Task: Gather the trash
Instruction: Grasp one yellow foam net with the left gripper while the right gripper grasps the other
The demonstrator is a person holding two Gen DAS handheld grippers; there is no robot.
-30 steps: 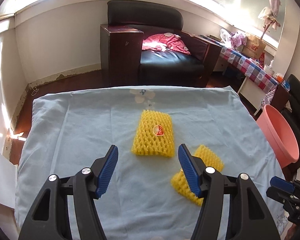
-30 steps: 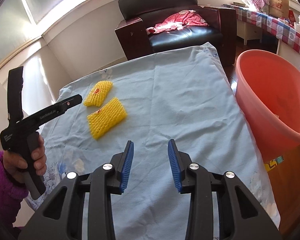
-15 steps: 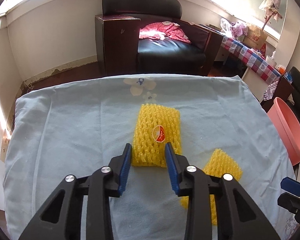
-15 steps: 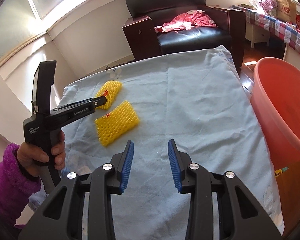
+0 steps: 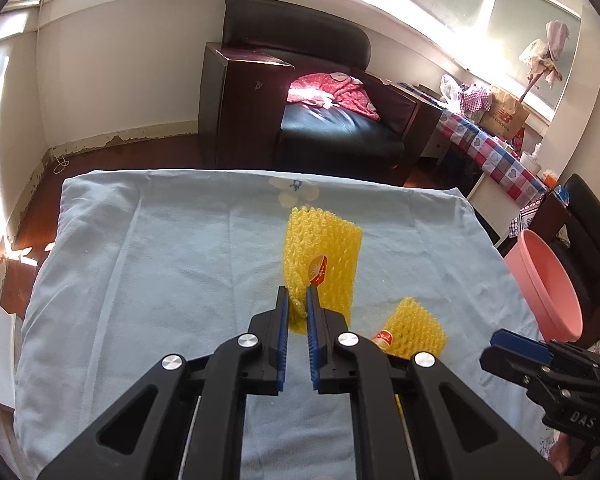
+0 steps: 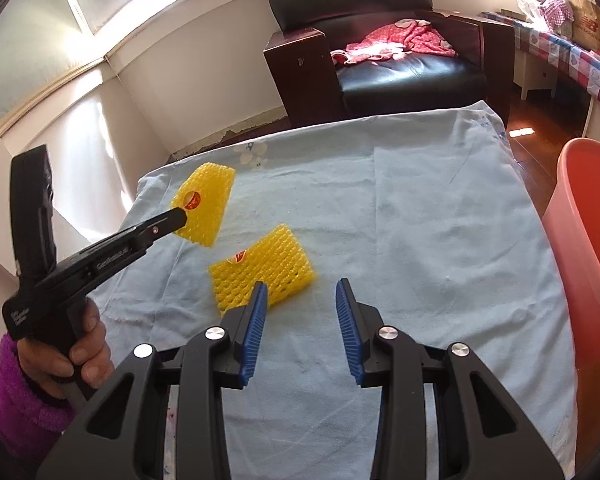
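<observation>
My left gripper (image 5: 298,296) is shut on the near edge of a yellow foam fruit net (image 5: 324,252) with a red sticker and holds it lifted above the blue cloth; it also shows in the right wrist view (image 6: 206,208). A second yellow foam net (image 6: 262,276) lies flat on the cloth (image 6: 420,240), just ahead of my right gripper (image 6: 300,292), which is open and empty. That net also shows in the left wrist view (image 5: 414,330).
A pink plastic basin (image 6: 592,248) stands off the table's right side, also in the left wrist view (image 5: 544,280). A dark armchair (image 5: 312,108) with red clothing stands beyond the far edge. A checkered side table (image 5: 496,148) is at the right.
My left gripper moved forward, shut on the far foam net and lifted it off the cloth. My right gripper moved closer to the second net and stayed open.
</observation>
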